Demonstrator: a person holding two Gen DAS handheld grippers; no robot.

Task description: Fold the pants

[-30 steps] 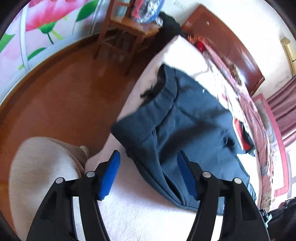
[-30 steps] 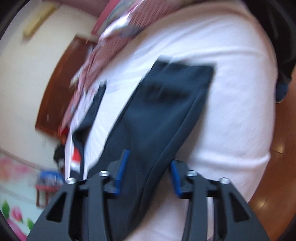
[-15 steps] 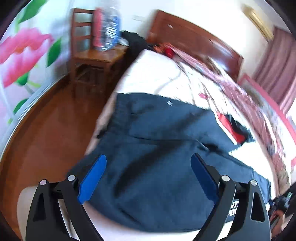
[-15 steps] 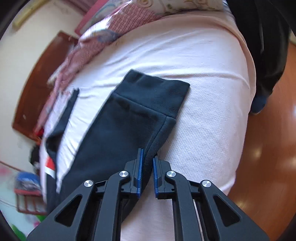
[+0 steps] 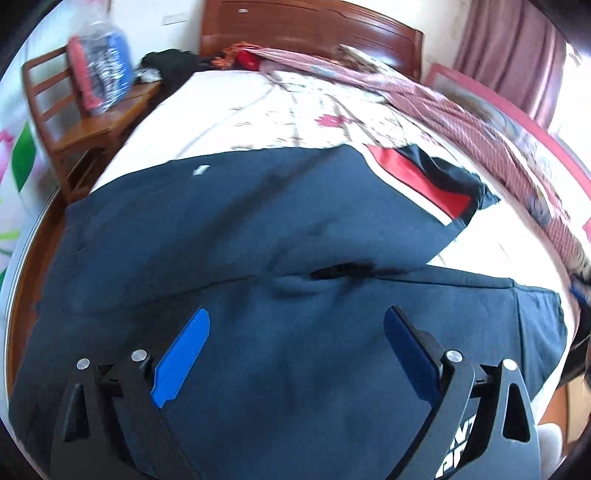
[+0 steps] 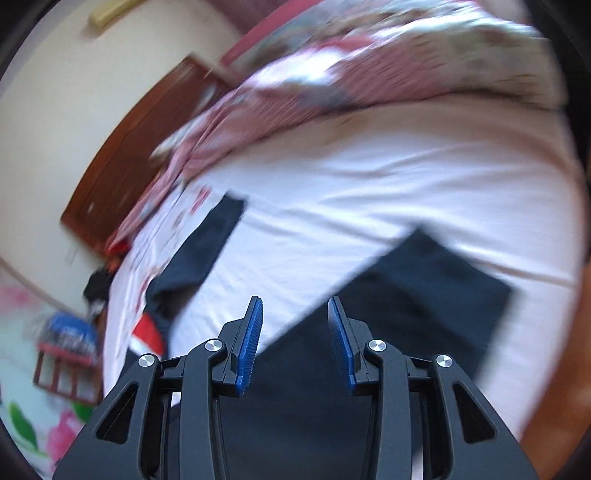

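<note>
Dark navy pants (image 5: 258,236) lie spread on the white bed sheet (image 5: 258,107), filling the lower half of the left wrist view. One leg runs right to a cuff (image 5: 535,314). My left gripper (image 5: 297,326) is wide open and empty just above the pants' middle. In the blurred right wrist view a pant leg end (image 6: 436,284) lies on the sheet (image 6: 369,192). My right gripper (image 6: 295,314) is open and empty above the leg's inner edge. A second dark strip (image 6: 203,247) lies further back.
A red, white and black garment (image 5: 424,181) lies beyond the pants. A pink checked quilt (image 5: 461,107) runs along the bed's far side, under a wooden headboard (image 5: 310,22). A wooden chair (image 5: 85,118) with a bag stands left, on brown floor.
My right gripper was shut at the pant leg's edge half a second ago; it has opened and pulled back. My left gripper moved over the pants and stays wide open.
</note>
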